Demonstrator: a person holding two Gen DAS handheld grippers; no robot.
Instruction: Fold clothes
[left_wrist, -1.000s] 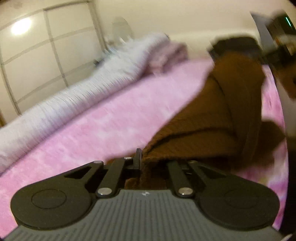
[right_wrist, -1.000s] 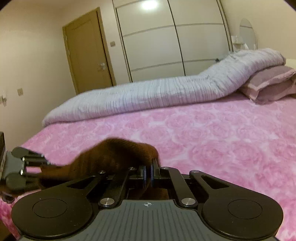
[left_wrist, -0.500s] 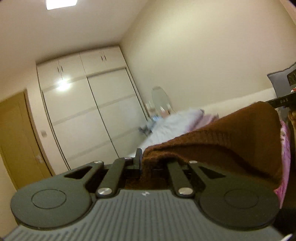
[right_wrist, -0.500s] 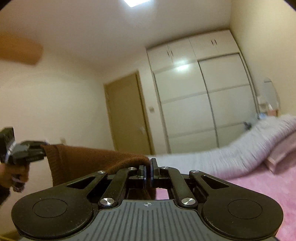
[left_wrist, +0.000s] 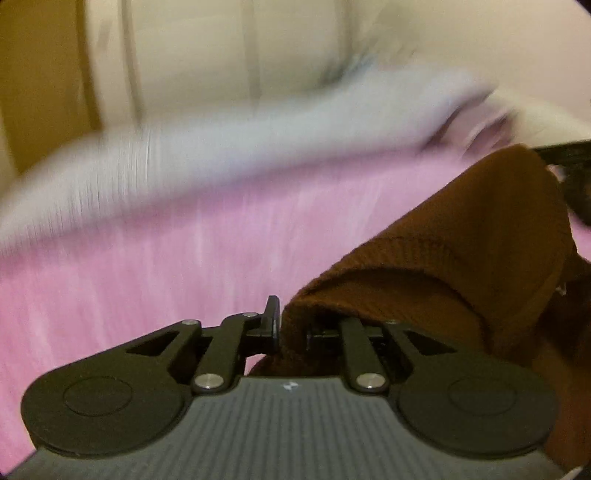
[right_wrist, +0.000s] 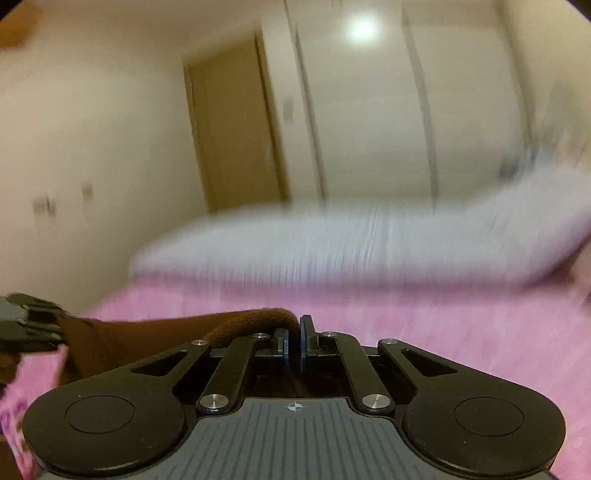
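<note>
Your left gripper (left_wrist: 291, 328) has its jaws opening, with the edge of the brown sweater (left_wrist: 461, 258) bunched between them. Your right gripper (right_wrist: 293, 341) has its jaws almost together on the other edge, cloth pinched low between the pads. The sweater hangs stretched between both grippers above the near part of the pink bedspread (left_wrist: 147, 266), with the white duvet (right_wrist: 369, 243) far behind. If the left side lets go now, that edge could drop and crumple, spoiling the fold. Both views are blurred, so a quick swing may tug the knit out of the right grip.
</note>
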